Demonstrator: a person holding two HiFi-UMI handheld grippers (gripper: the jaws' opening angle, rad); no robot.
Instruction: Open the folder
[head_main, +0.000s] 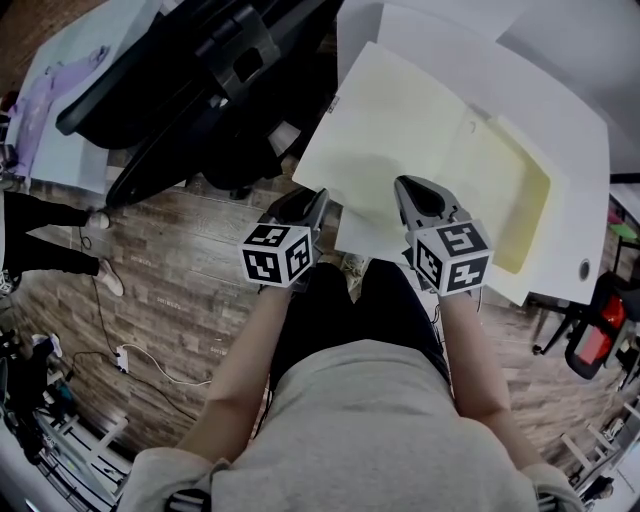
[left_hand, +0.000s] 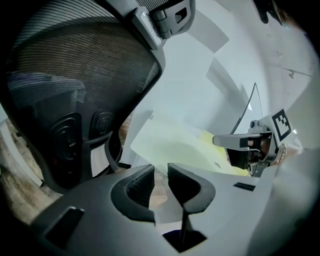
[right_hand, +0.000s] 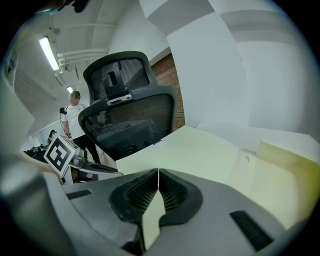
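The pale yellow folder (head_main: 400, 130) lies on the white table (head_main: 560, 90), and its cream cover sheet reaches over the near edge towards me. A deeper yellow inner part (head_main: 525, 195) shows at its right. My right gripper (head_main: 415, 190) is shut on the cover's near edge, and the thin sheet runs between its pads (right_hand: 158, 187). The left gripper (head_main: 312, 200) sits at the cover's near left corner. Its jaws (left_hand: 160, 182) stand a little apart, with floor showing in the gap and no pad pressing on the folder (left_hand: 170, 142). Each gripper shows in the other's view.
A black mesh office chair (head_main: 200, 90) stands close on the left, beside the table's corner. A person (head_main: 50, 230) stands at the far left on the wood floor. A red and black chair (head_main: 605, 320) is at the right. Cables lie on the floor at lower left.
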